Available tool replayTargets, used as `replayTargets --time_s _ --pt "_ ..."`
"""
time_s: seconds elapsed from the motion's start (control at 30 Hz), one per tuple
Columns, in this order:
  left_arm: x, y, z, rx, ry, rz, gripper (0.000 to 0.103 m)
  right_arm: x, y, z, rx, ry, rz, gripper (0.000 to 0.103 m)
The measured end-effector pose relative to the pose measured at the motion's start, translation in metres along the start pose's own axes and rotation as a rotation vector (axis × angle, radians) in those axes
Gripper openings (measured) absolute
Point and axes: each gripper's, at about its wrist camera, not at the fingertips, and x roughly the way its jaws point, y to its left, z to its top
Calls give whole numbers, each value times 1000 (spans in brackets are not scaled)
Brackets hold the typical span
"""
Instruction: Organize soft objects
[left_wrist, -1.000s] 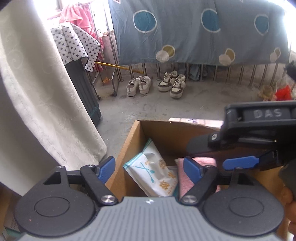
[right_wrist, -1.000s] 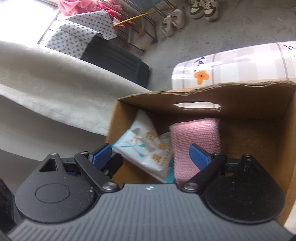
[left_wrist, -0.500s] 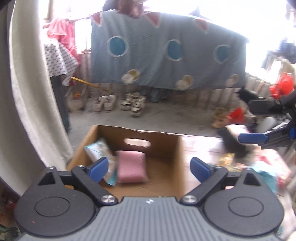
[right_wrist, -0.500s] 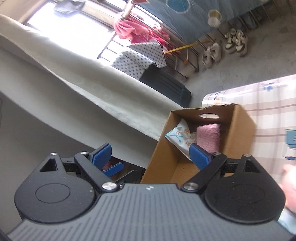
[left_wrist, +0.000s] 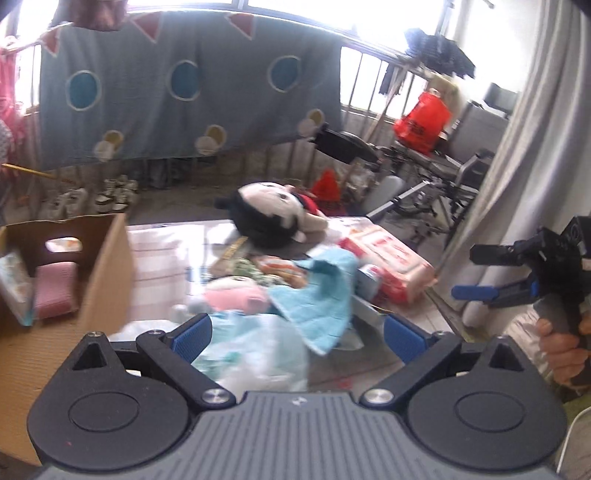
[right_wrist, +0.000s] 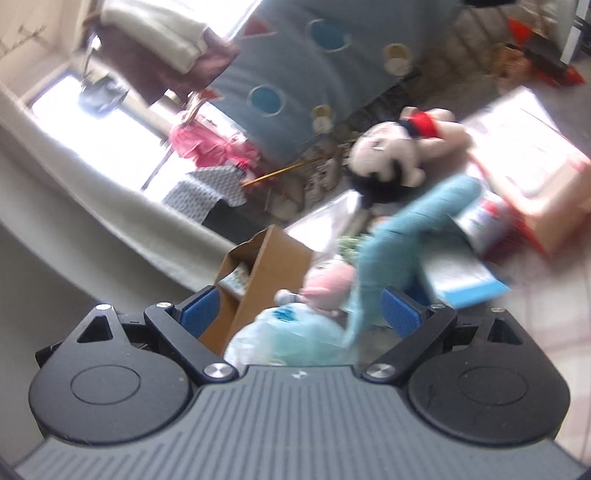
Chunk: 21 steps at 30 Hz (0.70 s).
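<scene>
A cardboard box stands at the left of the table with a folded pink towel and a tissue pack inside. A pile of soft things lies to its right: a black-haired plush doll, a teal cloth, a pink plush and a clear bag. My left gripper is open and empty above the bag. My right gripper is open and empty over the same pile; it also shows in the left wrist view at far right. The box, doll and teal cloth show blurred in the right wrist view.
Red and white packages lie at the table's right end. A blue sheet with circles hangs on a railing behind. A grey curtain hangs at right. Shoes sit on the floor.
Both grippers have pulled back from the box and swung right toward the pile of soft things. The pink towel stays in the box. Both stay open.
</scene>
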Motion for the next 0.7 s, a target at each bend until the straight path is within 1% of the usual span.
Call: replayTargets --time_s 0.1,0.2,0.23,0.3,0.37,0.4,0.47,0.53,0.57,0.6,0.67,0.7 --pt "26 -29 -5 68 20 -25 99 -7 -42 -21 90 -28 12 94" --pt "47 -53 -7 135 29 -10 97 0 -67 -36 134 -43 38 91" --pt "53 -59 -7 161 35 0 94 6 -71 -36 140 -37 48 87" --pt "65 -71 -11 212 40 30 88 22 -66 -30 129 -19 59 84" --pt "74 -81 -15 260 40 64 82 37 -52 -18 77 -5 58 84" --pt "76 -85 -16 275 38 75 78 47 -40 -9 37 2 46 84" --pt "82 -88 -17 288 46 77 74 65 -20 7 -43 21 12 85" --pt "91 -93 -17 301 47 87 65 86 -6 21 -88 42 -33 87" --pt "97 -96 -15 315 52 100 63 98 -2 26 -108 51 -55 87" --pt "104 -98 -14 328 58 109 59 110 0 33 -123 57 -83 87" --pt "120 -99 -13 345 71 134 49 130 -1 41 -113 69 -135 87" --pt "129 -99 -12 345 85 146 38 139 -4 44 -99 80 -146 86"
